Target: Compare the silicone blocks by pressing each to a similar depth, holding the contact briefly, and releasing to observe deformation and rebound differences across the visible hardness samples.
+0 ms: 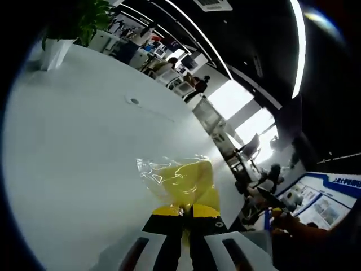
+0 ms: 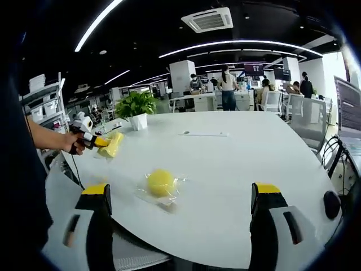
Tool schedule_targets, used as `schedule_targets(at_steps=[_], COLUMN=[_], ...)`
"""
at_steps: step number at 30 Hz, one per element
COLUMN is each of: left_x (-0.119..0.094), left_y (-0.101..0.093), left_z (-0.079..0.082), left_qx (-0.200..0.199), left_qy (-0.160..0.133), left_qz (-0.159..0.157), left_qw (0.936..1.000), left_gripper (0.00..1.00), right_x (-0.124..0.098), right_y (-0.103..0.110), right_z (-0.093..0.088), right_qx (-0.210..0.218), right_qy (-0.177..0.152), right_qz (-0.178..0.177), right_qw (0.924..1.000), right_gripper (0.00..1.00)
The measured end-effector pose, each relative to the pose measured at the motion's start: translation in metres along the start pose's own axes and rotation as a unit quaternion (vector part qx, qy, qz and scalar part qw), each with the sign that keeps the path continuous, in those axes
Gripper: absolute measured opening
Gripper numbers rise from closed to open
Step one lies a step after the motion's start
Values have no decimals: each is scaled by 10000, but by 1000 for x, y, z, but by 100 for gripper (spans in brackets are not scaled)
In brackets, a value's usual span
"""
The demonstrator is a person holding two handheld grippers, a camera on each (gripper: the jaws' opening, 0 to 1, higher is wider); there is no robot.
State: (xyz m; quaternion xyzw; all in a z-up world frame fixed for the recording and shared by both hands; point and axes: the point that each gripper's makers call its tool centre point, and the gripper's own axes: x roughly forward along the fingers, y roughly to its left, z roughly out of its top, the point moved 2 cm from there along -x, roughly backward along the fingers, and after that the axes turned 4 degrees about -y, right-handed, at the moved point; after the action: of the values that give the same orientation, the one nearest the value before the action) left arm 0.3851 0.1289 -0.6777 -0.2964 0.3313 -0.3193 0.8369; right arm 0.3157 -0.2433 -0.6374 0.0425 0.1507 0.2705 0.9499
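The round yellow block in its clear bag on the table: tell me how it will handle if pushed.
The round yellow block is likely to roll, though its crinkled clear bag may drag. The glossy wrap probably slides easily on the smooth white table. It looks light for its size.

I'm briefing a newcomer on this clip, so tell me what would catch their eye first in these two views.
First, the left gripper, jaws shut on a yellow block in clear wrap, held over the white table. Next, in the right gripper view, a round yellow block in wrap lying on the table ahead of the right gripper, whose jaws stand wide apart. A potted plant stands at the table's far edge.
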Motion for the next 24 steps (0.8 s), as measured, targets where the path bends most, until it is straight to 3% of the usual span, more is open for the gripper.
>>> schedule_targets(at_steps=[7,24], left_x=[10,20], left_y=[23,50], left_z=[-17,-50], left_qx=[-291,-514], left_qy=[177,566], left_qz=[126,438], left_qw=[9993,9961], left_gripper=[1,2], right_x=[0,0], right_y=[-3,-7], right_z=[-6,-17], right_qx=[69,102], right_qy=[-12,93], right_qz=[-63,-105], right_qw=[10000,9999], right_gripper=[97,97])
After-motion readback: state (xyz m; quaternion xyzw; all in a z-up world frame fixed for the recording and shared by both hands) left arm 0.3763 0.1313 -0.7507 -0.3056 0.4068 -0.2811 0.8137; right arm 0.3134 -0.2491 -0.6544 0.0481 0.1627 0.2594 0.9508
